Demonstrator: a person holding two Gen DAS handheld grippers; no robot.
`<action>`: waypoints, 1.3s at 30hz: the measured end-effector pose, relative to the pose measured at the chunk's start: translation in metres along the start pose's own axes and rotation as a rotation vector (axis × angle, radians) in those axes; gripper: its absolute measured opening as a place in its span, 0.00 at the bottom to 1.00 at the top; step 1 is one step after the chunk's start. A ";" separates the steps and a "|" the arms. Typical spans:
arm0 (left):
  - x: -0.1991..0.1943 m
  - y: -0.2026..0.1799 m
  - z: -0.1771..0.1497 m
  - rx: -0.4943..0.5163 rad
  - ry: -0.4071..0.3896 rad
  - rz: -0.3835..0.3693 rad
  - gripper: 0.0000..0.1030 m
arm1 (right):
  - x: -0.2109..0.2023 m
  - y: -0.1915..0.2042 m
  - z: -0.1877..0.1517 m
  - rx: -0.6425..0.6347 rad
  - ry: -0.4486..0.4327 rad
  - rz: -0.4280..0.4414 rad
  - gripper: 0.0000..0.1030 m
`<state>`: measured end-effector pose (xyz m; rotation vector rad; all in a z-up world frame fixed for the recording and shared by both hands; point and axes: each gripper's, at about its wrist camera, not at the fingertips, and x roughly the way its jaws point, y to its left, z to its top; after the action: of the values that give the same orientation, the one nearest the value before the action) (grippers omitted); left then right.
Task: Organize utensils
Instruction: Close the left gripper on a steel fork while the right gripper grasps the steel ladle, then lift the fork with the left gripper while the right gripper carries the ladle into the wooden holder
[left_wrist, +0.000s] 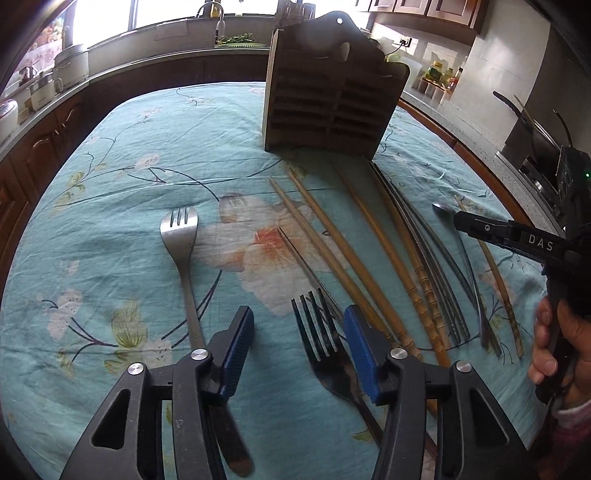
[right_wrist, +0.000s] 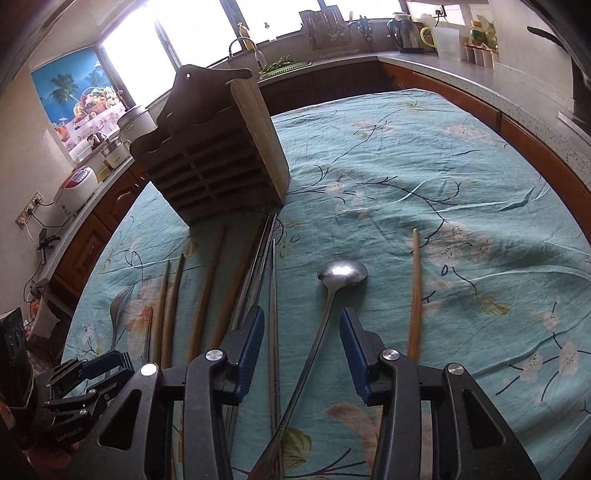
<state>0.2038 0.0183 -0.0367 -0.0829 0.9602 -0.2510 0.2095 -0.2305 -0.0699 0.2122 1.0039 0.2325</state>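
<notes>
Left gripper (left_wrist: 299, 354) is sitting at the bottom of the left wrist view, jaws wide apart, holding nothing. A dark fork (left_wrist: 325, 354) is lying between the blue pads (left_wrist: 360, 354), tines pointing up-frame, close against the right pad; contact can't be confirmed. A silver fork (left_wrist: 183, 251) is lying left of centre, its handle running under the left finger.

Right gripper (right_wrist: 302, 350) is also gaping open and empty in the lower middle of the right wrist view. A spoon (right_wrist: 341, 275) is lying with its bowl at frame centre, handle running down between the fingers.

Everything is resting on the floral tablecloth (left_wrist: 129, 166). Mixed chopsticks (left_wrist: 332, 240), wooden and metal, are fanning out from the base of the wooden holder (left_wrist: 325, 99), which is standing upright at upper centre of the left view. One lone chopstick (right_wrist: 415, 295) is lying right of the spoon.

Handling, as a judgement: forks and spoon are stiff, light, smooth metal, likely slippery against the pads and lying flat on soft cloth, so pinching mid-handle across the narrow width looks best. Chopsticks are thin and will probably roll; the cloth may bunch up under the fingers.
</notes>
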 end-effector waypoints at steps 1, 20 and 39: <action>0.001 0.001 0.001 0.004 -0.003 0.001 0.41 | 0.004 -0.001 0.001 0.003 0.010 0.000 0.39; -0.015 0.014 0.004 0.017 -0.092 -0.142 0.00 | -0.013 0.001 0.006 0.012 -0.041 0.054 0.02; -0.083 0.028 0.015 -0.022 -0.312 -0.147 0.00 | -0.082 0.029 0.038 -0.032 -0.253 0.132 0.02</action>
<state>0.1754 0.0657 0.0332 -0.2067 0.6468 -0.3515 0.1965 -0.2288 0.0245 0.2720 0.7354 0.3331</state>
